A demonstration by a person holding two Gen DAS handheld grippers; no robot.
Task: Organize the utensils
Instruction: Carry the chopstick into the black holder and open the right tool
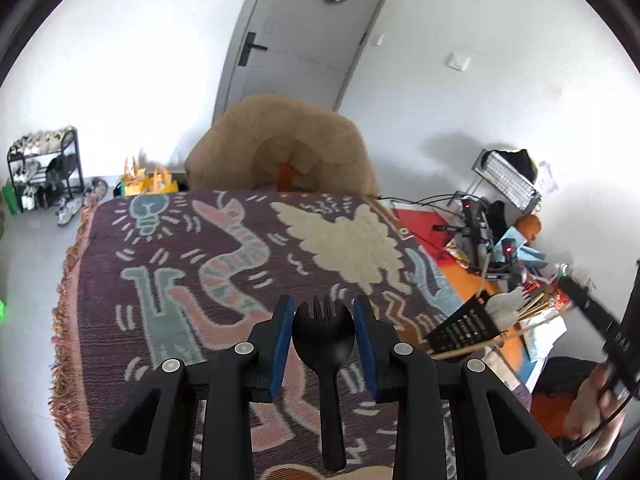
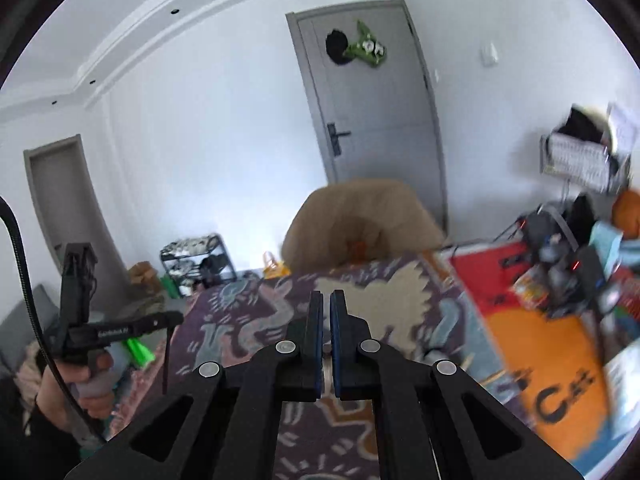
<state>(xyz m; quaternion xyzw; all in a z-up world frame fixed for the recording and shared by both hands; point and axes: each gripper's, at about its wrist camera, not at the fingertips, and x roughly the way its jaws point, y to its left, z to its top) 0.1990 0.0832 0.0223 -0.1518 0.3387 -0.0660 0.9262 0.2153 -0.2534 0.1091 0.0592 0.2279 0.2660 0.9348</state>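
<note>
- Looking along my left gripper [image 1: 323, 320], I see its blue pads [image 1: 282, 344] spread apart, with a black spork [image 1: 323, 338] lying between them, tines pointing away and handle running back under the tool. Neither pad appears to touch the bowl, so I judge the spork framed rather than grasped; whether it rests on the cloth or on the gripper body I cannot tell.
- Handling, as I judge it: the spork looks like light, stiff moulded plastic with a smooth, somewhat slippery finish. The bowl is wide and curved and would tend to squirt out of flat pads; the narrower neck just behind the bowl, or the straight handle, offers a surer hold.
- My right gripper [image 2: 326, 312] has its pads drawn almost together with only a slim gap; nothing shows between them, though blur leaves this uncertain.
- Beneath and ahead of both tools lies a patterned woven blanket [image 1: 168, 264] covering the table.
- To the right of the left tool stands a cluster of utensils [image 1: 484, 320]: a black slotted turner, pale pieces and wooden sticks, the likely destination.
- Further right of the right tool, an orange and red mat [image 2: 532, 344] carries large black lettering, blurred; only a "C" reads clearly.
- Small pale lettering on the other gripper's body [image 2: 114, 332] is too fine to read.
</note>
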